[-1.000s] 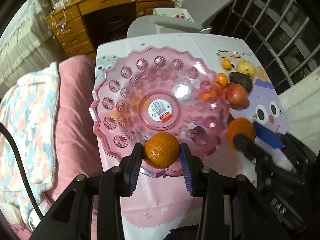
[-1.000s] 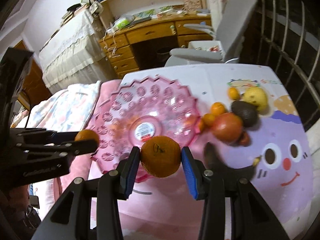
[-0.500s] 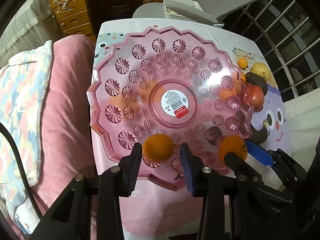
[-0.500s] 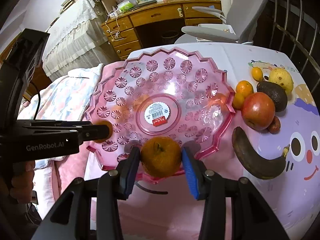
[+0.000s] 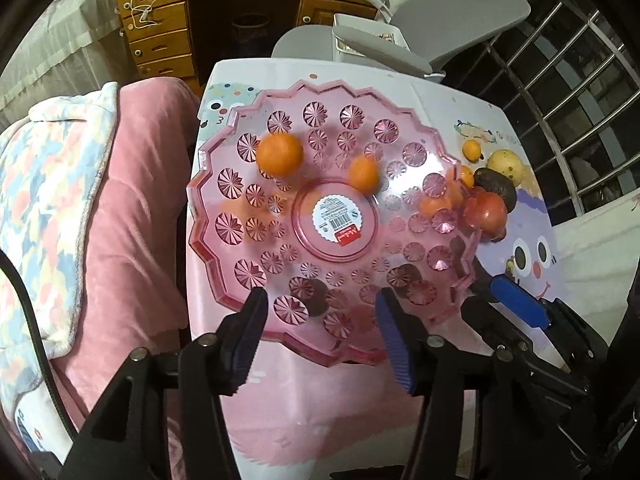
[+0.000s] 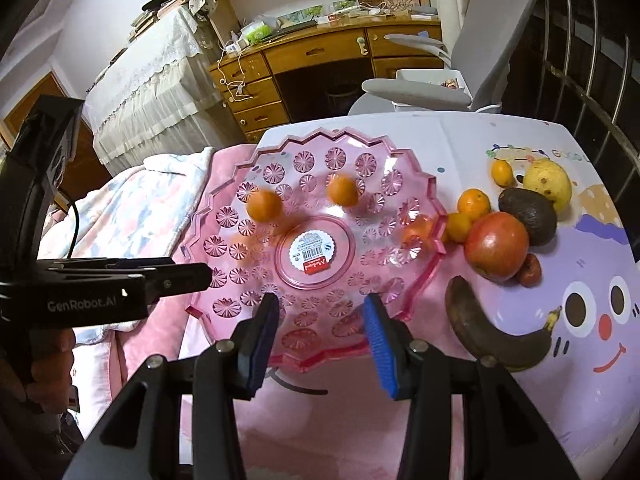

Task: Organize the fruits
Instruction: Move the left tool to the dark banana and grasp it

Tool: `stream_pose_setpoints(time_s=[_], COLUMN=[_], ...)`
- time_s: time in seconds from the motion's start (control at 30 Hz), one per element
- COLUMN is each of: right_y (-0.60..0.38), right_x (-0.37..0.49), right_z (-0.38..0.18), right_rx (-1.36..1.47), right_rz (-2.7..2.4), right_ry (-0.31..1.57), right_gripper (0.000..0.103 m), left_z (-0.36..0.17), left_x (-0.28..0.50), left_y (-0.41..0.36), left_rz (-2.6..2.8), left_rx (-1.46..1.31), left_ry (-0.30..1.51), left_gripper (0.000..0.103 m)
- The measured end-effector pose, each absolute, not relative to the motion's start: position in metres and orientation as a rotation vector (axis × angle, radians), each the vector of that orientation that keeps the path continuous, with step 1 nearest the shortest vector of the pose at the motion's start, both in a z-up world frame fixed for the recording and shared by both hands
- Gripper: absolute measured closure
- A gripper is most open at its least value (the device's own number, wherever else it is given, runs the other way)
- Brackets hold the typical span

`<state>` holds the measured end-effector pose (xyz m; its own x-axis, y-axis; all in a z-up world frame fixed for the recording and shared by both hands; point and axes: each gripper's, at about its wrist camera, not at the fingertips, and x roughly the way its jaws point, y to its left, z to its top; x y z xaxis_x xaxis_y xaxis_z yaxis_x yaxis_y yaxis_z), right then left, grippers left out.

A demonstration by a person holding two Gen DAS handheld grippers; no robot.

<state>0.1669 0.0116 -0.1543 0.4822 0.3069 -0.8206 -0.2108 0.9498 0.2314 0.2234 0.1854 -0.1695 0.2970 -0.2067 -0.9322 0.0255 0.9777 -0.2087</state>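
Both of your grippers are empty, fingers spread wide: the left gripper (image 5: 320,316) and the right gripper (image 6: 320,320) hang over the near rim of the pink plate (image 6: 400,312). Two oranges are in the plate, both blurred, so probably rolling: the larger orange (image 6: 264,206) toward the far left, the smaller orange (image 6: 342,190) just beyond the centre.

That looks like a start, with most of the job left. To the right of the plate on the worktop (image 6: 460,140) lie two mandarins (image 6: 474,204) touching the rim side, a red apple (image 6: 496,246), a small dark red fruit (image 6: 530,274) beside it, an avocado (image 6: 528,214), a yellow fruit (image 6: 548,182), a kumquat (image 6: 502,172) at the far end, and a blackened banana (image 6: 492,340) nearest you.

Writing: the round sticker (image 6: 314,250) in the plate's centre carries a barcode and a red band whose text is too small to read. Your left gripper's body reads "GenRobot.AI". The cartoon cloth shows part of "GOOD" at the far right.
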Motion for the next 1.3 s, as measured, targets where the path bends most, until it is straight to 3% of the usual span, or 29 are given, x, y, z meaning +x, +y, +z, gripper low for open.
stream_pose_setpoints(time_s=[0.7,1.3], right_y=[-0.082,-0.159], right_x=[0.139,0.165], right_z=[-0.123,-0.131], right_rx=[0.004,-0.171], right_rz=[0.4,0.504], right_ry=[1.066,1.063], right_gripper=[0.059,0.059], left_z=[-0.154,-0.186], left_x=[0.153,0.164], left_y=[0.105,0.022], left_rz=[-0.028,0.072], left_rx=[-0.358,-0.531], left_ry=[1.273,1.294], left_gripper=[0.036,0.034])
